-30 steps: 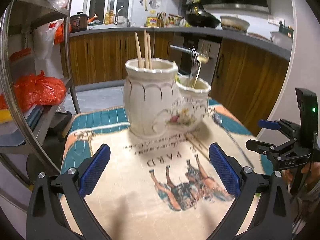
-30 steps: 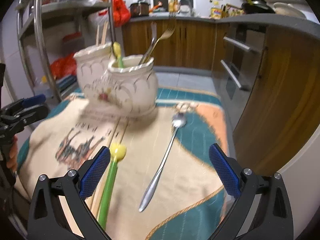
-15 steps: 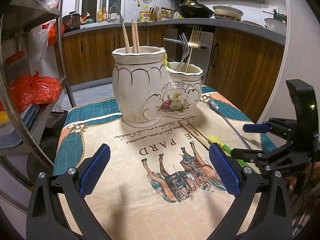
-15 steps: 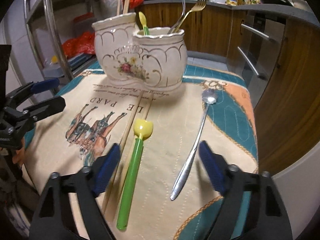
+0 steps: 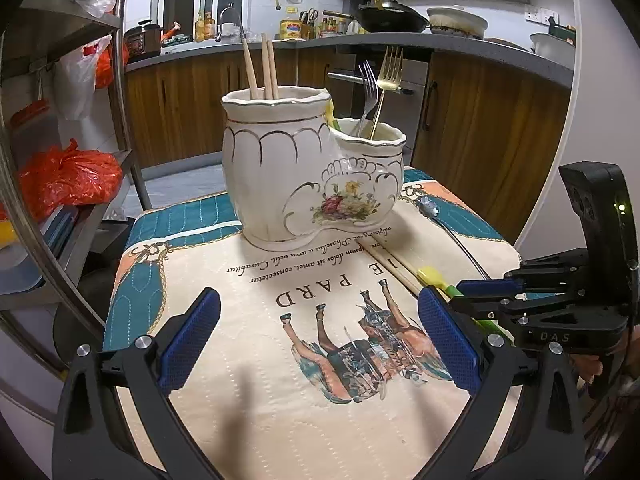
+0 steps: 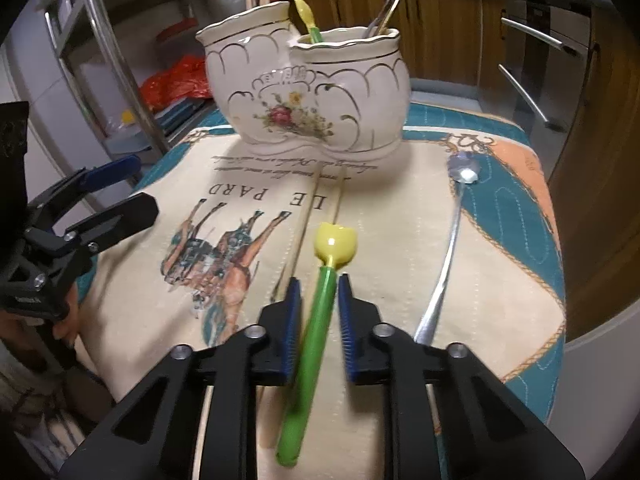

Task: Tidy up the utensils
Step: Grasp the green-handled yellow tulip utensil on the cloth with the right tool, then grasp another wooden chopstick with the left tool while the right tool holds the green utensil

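My right hand-held gripper (image 6: 316,316) has its jaws straddling the green spoon with the yellow bowl (image 6: 320,292), nearly closed, though I can't tell if the pads actually touch it yet. The spoon lies on the horse-print mat (image 6: 224,248) covering the tabletop, right beside a pair of chopsticks (image 6: 316,208). A steel spoon (image 6: 448,248) sits off to the right. My left hand-held gripper (image 5: 316,340) is spread wide and holding nothing. Further back, the white ceramic holder (image 6: 308,100) has chopsticks, forks and another yellow-green spoon standing in it.
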`<state>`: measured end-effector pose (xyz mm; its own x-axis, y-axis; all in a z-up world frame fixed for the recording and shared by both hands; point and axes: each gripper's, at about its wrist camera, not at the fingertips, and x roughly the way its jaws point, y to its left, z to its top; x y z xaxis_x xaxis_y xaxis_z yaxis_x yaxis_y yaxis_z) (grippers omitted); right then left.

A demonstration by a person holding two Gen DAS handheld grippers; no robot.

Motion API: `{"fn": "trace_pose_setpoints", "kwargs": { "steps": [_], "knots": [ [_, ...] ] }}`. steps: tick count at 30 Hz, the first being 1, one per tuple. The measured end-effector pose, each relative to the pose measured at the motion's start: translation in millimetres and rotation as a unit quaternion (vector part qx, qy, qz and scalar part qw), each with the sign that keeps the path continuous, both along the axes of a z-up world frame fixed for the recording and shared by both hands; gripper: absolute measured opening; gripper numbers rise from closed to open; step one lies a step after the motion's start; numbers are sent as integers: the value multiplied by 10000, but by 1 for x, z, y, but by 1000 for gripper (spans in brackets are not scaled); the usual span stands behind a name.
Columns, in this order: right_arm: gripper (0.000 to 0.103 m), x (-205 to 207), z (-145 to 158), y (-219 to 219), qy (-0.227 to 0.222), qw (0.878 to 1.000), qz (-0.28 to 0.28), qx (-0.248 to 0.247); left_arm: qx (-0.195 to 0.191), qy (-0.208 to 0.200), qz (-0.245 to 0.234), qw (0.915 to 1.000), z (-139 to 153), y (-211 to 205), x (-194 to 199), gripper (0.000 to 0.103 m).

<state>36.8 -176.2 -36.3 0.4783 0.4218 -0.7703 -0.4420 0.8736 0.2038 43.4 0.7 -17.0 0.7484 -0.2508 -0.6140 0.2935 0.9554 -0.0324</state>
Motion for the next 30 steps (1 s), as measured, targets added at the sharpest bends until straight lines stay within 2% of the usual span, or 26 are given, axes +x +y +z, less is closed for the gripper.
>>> {"fn": "trace_pose_setpoints", "kwargs": {
  "steps": [7,18,22,24,30],
  "knots": [
    [11,-1,8,-8,-148,9998,-59,141,121,88,-74,9999,0,-18,2,97],
    [11,-4,23,-49,-515,9974,-448,242,302,668,-127,9972,-20,-71,15,96],
    [11,-5,22,-55,-517,9971,-502,263,354,894,-89,9953,-29,-82,18,88],
    [11,-5,23,-58,-535,9967,-534,288,388,953,-118,9946,-33,-85,18,87],
    [11,-9,26,-62,-586,9959,-578,366,590,978,-219,9932,-37,-96,17,81]
  ]
}}
